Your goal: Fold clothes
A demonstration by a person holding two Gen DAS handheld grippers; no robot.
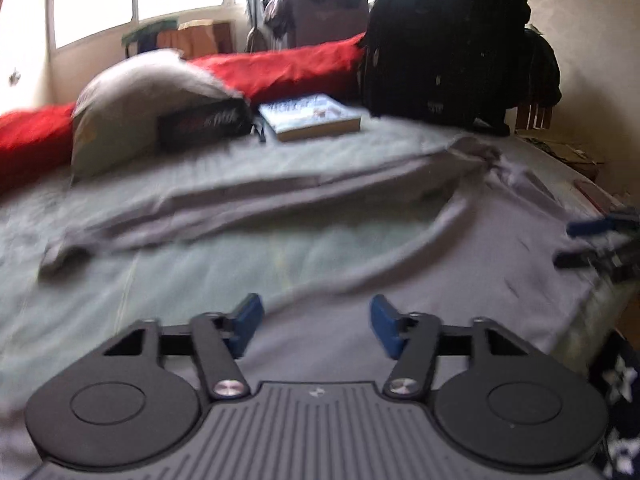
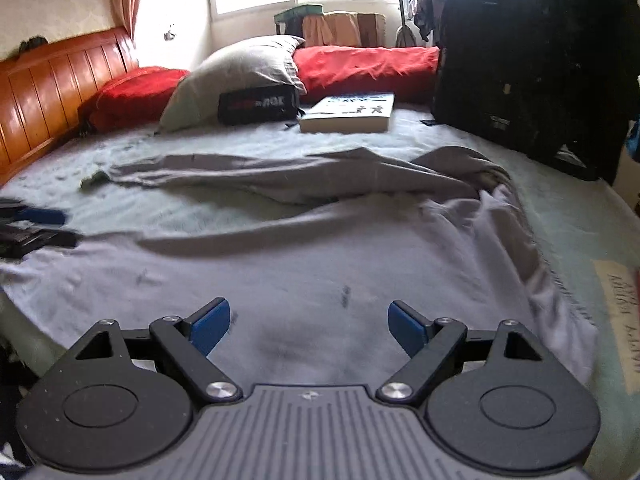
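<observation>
- The grey long-sleeved cotton garment (image 2: 320, 264) is lying spread on the bed w/ pale green sheet (image 2: 580, 208), its body toward the near edge, prob. so both tools can reach the hem.
- One long sleeve (image 2: 224, 176) is stretching out to the left, toward the headboard; the far side is bunching in wrinkles, so it is not flat yet.
- The left gripper (image 1: 316, 326) is hovering over the near left part of the cloth, jaws spread, holding nothing.
- The right gripper (image 2: 309, 326) is hovering over the near middle of the cloth, jaws also spread and empty.
- The white paperback book (image 2: 348, 114) & black backpack (image 2: 516, 68) are sitting behind, apart from the cloth, leaving room for folding.
</observation>
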